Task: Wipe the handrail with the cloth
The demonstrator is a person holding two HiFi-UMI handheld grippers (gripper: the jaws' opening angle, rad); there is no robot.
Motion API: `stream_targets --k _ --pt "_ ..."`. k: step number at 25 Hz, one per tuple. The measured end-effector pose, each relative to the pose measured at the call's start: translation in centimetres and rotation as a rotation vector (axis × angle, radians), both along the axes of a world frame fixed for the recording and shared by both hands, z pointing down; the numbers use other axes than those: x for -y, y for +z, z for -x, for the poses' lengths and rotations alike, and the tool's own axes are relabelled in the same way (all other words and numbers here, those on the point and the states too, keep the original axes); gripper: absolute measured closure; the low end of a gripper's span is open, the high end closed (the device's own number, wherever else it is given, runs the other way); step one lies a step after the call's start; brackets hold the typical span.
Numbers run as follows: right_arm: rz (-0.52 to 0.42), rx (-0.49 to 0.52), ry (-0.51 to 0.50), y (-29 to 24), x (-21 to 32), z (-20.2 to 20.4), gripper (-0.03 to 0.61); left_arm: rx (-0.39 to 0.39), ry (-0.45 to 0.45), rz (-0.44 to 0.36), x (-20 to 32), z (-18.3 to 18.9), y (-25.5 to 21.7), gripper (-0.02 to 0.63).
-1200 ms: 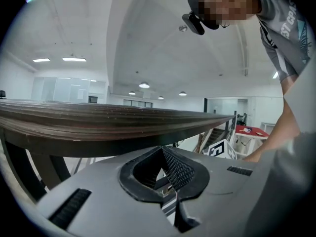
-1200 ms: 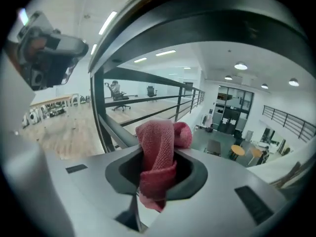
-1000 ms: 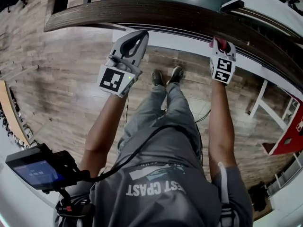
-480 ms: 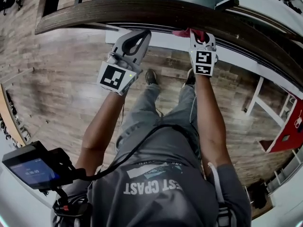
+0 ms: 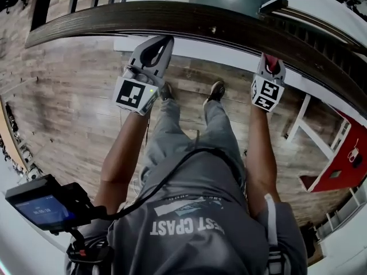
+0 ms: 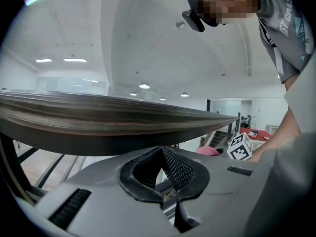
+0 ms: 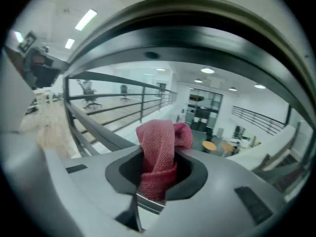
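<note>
**Red cloth pinched just under the dark rail**

The right gripper [image 5: 270,63] pinches a bunched, coarse-woven red cloth [image 7: 159,154] close beneath the handrail [image 5: 172,15] — a long, curved band of dark-grained wood; I cannot tell whether they touch. Further left, the left gripper [image 5: 155,49] has its ribbed jaws pressed together on nothing. A wood-plank floor [image 5: 69,113] lies below.

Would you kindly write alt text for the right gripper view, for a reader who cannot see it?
The right hand-held gripper is shut on a bunched red cloth, held up beneath the dark curved handrail that arches across the top. Behind them, a metal railing runs along a bright open office with ceiling lights.
</note>
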State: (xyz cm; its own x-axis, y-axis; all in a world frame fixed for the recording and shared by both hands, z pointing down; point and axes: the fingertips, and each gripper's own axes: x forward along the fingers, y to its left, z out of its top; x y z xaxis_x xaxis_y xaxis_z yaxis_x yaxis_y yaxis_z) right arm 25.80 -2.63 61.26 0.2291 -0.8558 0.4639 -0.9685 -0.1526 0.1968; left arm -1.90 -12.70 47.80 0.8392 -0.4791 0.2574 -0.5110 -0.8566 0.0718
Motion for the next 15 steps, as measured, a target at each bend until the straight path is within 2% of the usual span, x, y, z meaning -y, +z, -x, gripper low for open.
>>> stream_targets --k 3,4,6,9,13,15 --pt "-0.010 0.042 -0.272 0.0 6.6 11.2 0.500 0.025 -0.006 0.027 0.3 -0.4 0.5 0.607" --pt "0.002 0.052 -0.317 0.3 8.0 13.1 0.500 0.024 0.002 0.029 0.2 -0.7 0.6 0.607" --pt "0.020 0.059 -0.333 0.8 9.2 13.4 0.500 0.009 0.014 0.029 -0.1 -1.3 0.4 0.608" --pt "0.022 0.013 -0.260 0.9 6.8 7.7 0.500 0.008 0.007 0.039 -0.3 -0.9 0.6 0.607" --pt "0.074 -0.046 0.021 1.0 0.3 -5.1 0.500 -0.001 0.000 0.014 -0.1 -0.1 0.0 0.608" --pt "0.091 -0.025 0.113 0.8 -0.7 -7.6 0.500 -0.010 -0.010 -0.010 0.0 0.3 -0.6 0.607"
